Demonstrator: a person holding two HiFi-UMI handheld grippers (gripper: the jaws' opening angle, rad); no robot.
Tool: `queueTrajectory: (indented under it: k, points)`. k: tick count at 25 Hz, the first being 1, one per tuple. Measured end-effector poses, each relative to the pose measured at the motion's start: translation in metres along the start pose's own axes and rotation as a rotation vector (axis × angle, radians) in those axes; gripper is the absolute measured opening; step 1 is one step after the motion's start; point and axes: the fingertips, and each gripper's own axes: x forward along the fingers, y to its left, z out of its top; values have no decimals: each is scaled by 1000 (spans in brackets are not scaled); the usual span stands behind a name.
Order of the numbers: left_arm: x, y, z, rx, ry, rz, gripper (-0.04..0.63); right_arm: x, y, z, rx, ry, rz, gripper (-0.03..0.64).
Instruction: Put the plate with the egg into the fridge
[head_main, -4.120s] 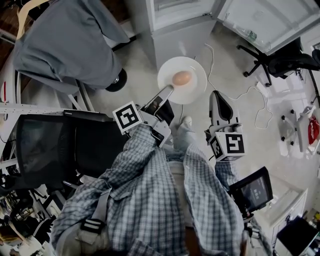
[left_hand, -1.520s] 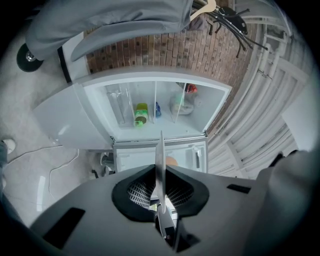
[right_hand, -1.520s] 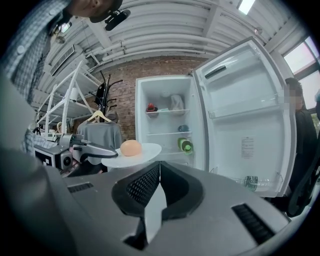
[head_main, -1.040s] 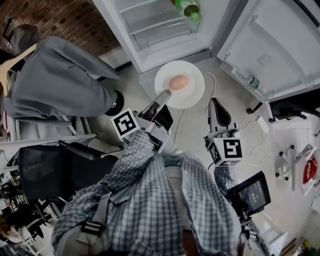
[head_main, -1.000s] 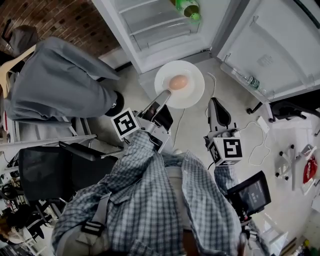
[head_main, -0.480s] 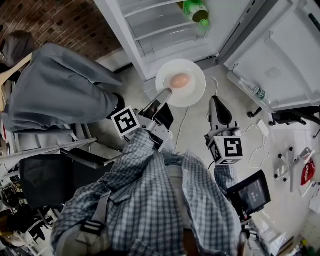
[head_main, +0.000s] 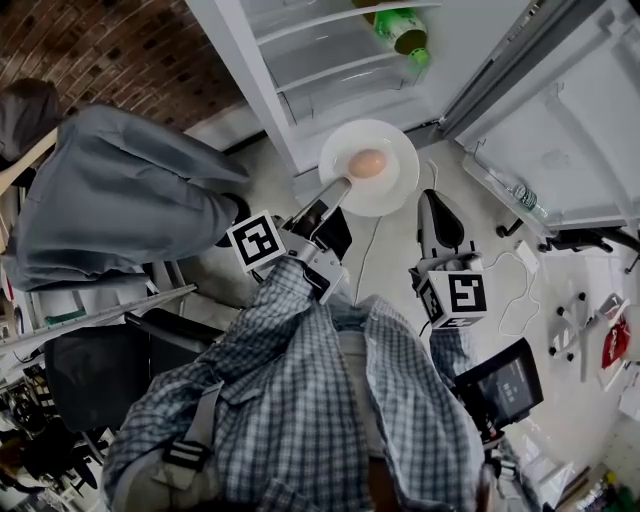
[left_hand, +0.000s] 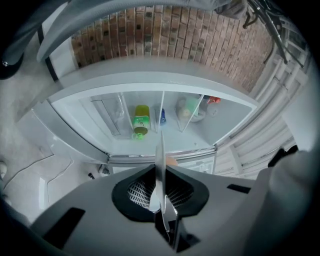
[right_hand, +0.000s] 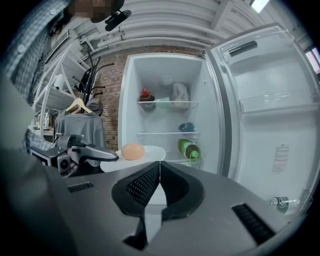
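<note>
- Holding one white plate (head_main: 392, 188) by its near rim with my left gripper (head_main: 338, 187); both jaws are clamped on the rim, and its own view shows the plate edge-on between them (left_hand: 159, 160)
- One egg (head_main: 367, 162) lies on the plate, close to the pinched edge
- The plate hangs in the air just in front of the open fridge (head_main: 262, 70), outside it
- My right gripper (head_main: 432, 203) hovers beside the plate, apart from it, its two jaws pressed together with nothing between them
- From that side I see two shelves inside and one green bottle (right_hand: 190, 149) lying below the lower one
- One fridge door (head_main: 570, 110) stands swung wide to the right
</note>
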Motion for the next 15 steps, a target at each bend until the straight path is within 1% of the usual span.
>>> queueTrajectory:
  k: [3,8,15]
  points:
    - [4,3,2,-14,4,-3,39,6,1,10,13,-26,-9,8]
    - [8,4,5,-19,5,-8,40,14,-3,5,7,-13,-2,8]
    - [15,7,19,-17,-30,-3,40,30,-5,11,6,-17,26,8]
